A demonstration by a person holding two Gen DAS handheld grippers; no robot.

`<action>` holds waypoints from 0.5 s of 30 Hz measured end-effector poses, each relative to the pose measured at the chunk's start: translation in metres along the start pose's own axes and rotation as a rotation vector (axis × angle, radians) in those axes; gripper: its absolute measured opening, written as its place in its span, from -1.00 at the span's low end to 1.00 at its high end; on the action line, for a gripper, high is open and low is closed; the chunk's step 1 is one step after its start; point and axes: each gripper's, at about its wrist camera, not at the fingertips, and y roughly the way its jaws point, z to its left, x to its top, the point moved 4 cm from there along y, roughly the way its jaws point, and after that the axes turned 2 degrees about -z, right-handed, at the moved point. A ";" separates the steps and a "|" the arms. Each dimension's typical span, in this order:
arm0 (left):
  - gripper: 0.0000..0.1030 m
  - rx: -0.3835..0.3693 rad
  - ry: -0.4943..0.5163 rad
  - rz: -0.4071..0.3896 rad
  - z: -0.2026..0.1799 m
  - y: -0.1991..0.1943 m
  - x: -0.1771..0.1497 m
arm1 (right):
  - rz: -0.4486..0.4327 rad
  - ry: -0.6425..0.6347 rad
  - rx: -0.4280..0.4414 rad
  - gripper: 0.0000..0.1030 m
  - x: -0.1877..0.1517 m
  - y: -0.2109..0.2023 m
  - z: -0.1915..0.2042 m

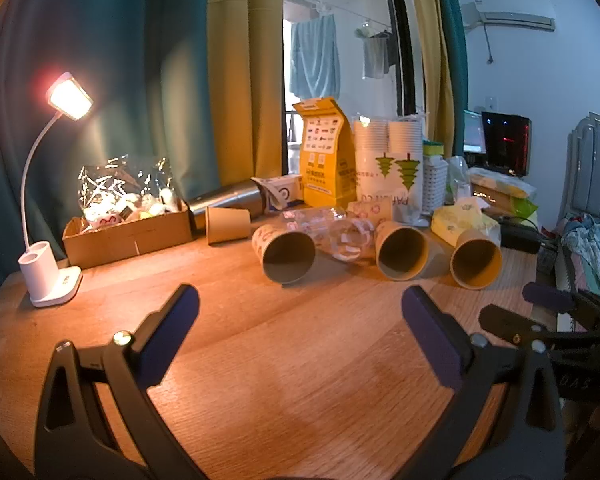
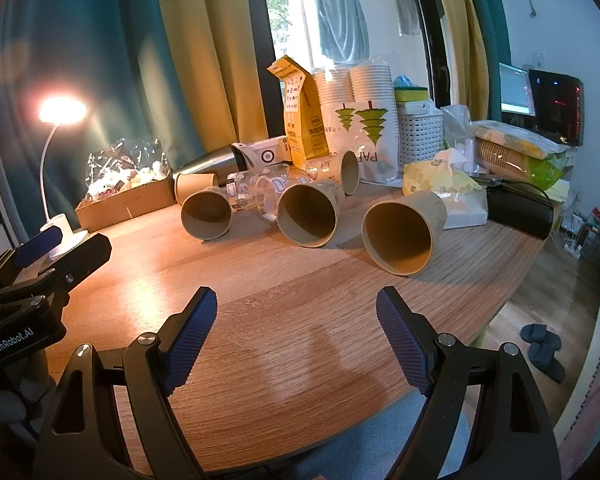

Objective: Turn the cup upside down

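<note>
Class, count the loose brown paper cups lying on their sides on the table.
5: left front cup, middle cup, right cup, one by the box, one by the white bag. Others may hide behind clutter.

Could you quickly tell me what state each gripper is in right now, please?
Left gripper: open, holding nothing, above the table.
Right gripper: open, holding nothing.

left wrist: low over table, facing the curtain, cups well ahead | right wrist: same heading, beside it, nearer the cups | shared: paper cups, lamp
</note>
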 end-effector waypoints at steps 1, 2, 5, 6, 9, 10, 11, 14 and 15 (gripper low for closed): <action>0.99 0.000 0.000 0.000 0.000 0.000 0.000 | 0.000 0.001 0.001 0.64 0.000 0.000 0.000; 0.99 0.000 0.000 0.000 0.000 0.000 0.000 | 0.000 0.000 0.000 0.64 0.000 0.000 0.000; 0.99 0.000 0.001 0.000 0.000 0.000 0.000 | 0.000 0.000 0.001 0.64 0.000 -0.001 0.000; 0.99 0.000 0.000 0.000 0.000 0.000 0.000 | -0.001 0.000 0.000 0.64 0.000 -0.001 0.000; 0.99 0.000 0.000 0.000 0.000 0.000 0.000 | -0.001 0.000 0.001 0.64 0.000 0.000 0.000; 0.99 -0.001 0.001 0.001 0.000 0.000 0.000 | -0.001 0.000 0.000 0.64 0.000 -0.001 0.000; 0.99 -0.001 0.000 0.001 0.000 0.000 0.000 | 0.000 0.001 0.000 0.64 0.000 0.000 0.000; 0.99 -0.001 0.001 0.001 0.000 0.001 0.000 | -0.001 0.000 0.000 0.64 0.000 -0.001 0.001; 0.99 -0.001 0.001 0.001 -0.001 0.001 0.000 | -0.002 0.001 0.000 0.64 0.000 0.000 0.001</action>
